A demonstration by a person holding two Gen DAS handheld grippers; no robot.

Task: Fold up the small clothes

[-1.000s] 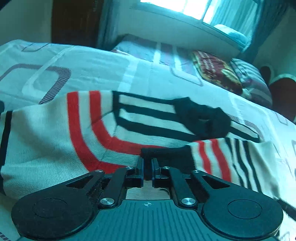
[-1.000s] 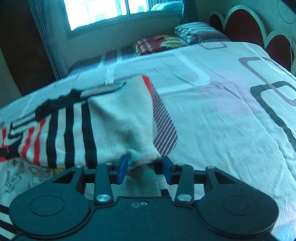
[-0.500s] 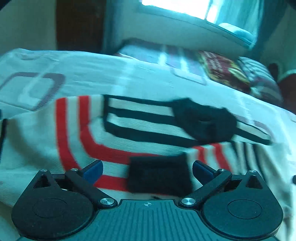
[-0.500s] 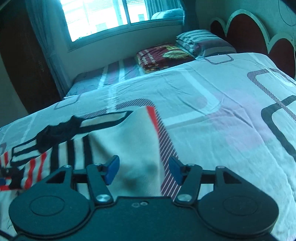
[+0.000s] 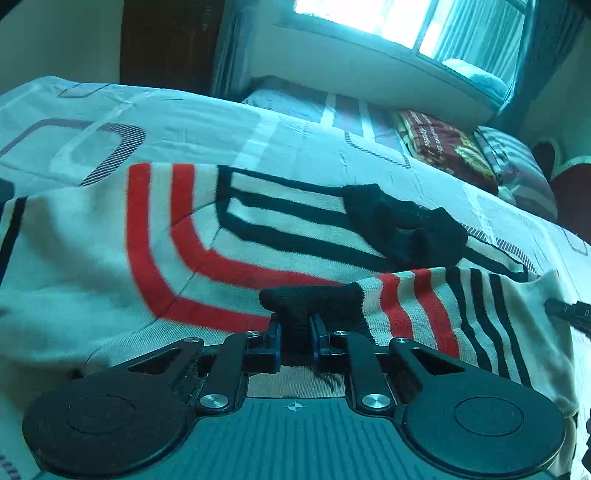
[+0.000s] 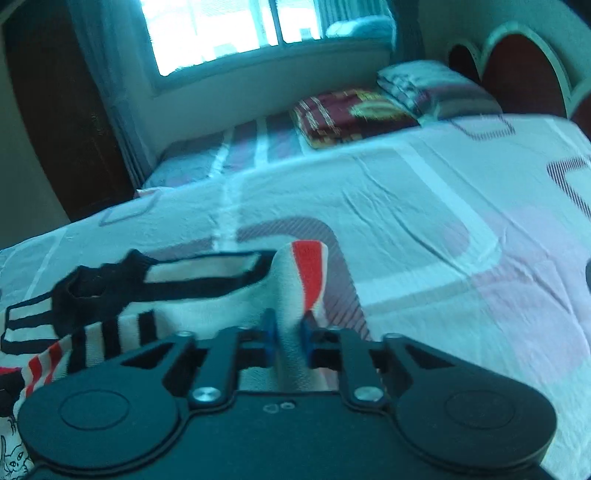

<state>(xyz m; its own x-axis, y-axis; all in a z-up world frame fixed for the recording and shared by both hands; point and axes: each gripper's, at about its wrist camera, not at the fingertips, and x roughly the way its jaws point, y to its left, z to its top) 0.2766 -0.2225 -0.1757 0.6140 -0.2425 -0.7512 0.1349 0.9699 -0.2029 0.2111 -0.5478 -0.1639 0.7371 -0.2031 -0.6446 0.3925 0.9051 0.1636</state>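
Bed (image 5: 303,147), patterned sheet: cream sweater (image 5: 92,266) with red and black stripes lies spread near its front edge. Left gripper (image 5: 295,332), jaws just closed, pinches the black cuff (image 5: 314,299); right gripper (image 6: 288,332), likewise, pinches a raised sweater fold.

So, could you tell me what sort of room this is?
Most likely a bedroom: a bed with a patterned sheet, pillows by a headboard, and a curtained window.
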